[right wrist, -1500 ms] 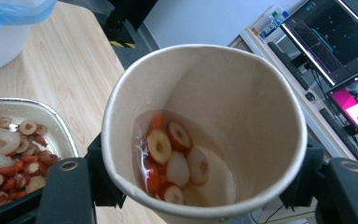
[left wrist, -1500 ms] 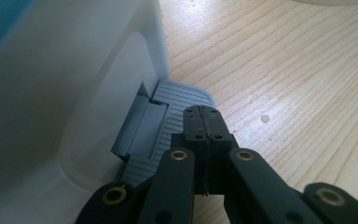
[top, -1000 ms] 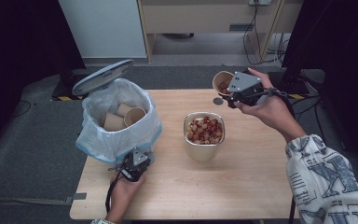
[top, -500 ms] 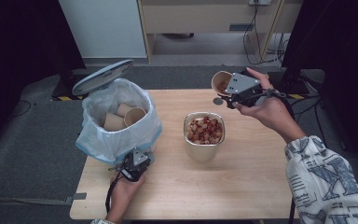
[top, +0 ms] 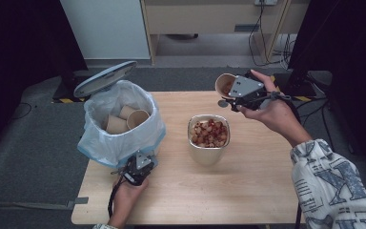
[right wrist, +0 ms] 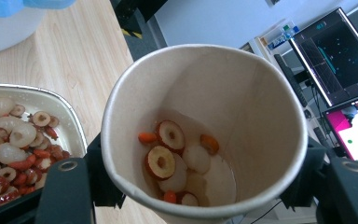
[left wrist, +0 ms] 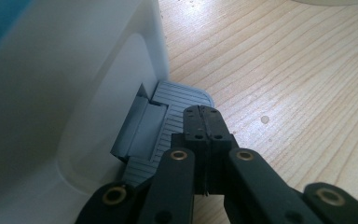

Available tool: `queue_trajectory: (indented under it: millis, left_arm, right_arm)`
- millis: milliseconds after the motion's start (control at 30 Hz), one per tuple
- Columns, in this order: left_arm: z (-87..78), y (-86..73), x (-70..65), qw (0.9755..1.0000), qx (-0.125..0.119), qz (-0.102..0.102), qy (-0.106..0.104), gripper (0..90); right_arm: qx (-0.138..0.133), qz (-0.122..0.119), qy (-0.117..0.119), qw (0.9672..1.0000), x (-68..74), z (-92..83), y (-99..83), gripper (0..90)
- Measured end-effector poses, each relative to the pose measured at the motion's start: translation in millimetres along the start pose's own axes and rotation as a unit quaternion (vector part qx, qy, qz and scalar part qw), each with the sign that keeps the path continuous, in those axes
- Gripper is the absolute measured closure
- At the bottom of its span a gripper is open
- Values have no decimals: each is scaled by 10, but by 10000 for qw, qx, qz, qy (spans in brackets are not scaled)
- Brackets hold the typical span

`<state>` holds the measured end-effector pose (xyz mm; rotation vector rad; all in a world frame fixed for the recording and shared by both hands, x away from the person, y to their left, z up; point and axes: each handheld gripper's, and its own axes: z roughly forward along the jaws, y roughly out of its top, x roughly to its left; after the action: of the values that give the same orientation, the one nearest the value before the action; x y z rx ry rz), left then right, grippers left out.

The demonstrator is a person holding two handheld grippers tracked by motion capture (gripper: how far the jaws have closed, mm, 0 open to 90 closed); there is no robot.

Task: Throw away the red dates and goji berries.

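Inside paper cup (right wrist: 204,135) (tilted): fruit slices (right wrist: 170,154)

Paper cup (right wrist: 242,116) gripped, fruit slices (right wrist: 172,154) inside; metal bowl (right wrist: 77,126) beside

The left claw (top: 138,168) is a small black tool topped by a grey three-cornered plate, and a black cable trails back from it along the forearm. Up close its two black jaws are flat linked bars pinned with brass-coloured rivets, and small screw heads dot the tips. The right claw (top: 242,91) is black too, under the same kind of grey plate with dark screws, and a black cable runs back from it. The right arm wears a loose white sleeve (top: 336,186) printed with large grey-blue letters and patterns.
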<state>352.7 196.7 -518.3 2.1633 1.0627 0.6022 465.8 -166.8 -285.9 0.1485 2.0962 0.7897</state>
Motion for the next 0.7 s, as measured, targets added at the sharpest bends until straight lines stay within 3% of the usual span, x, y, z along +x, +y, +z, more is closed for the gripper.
queue_trajectory:
  millis: [567,700]
  left_arm:
    - [0,1,1,10000,4,1,-1,898]
    - [0,1,0,10000,1,2,0,898]
  right_arm:
    - [110,-233,-33,9997,32,6,14,323]
    - [131,-415,-32,9990,74,15,46,323]
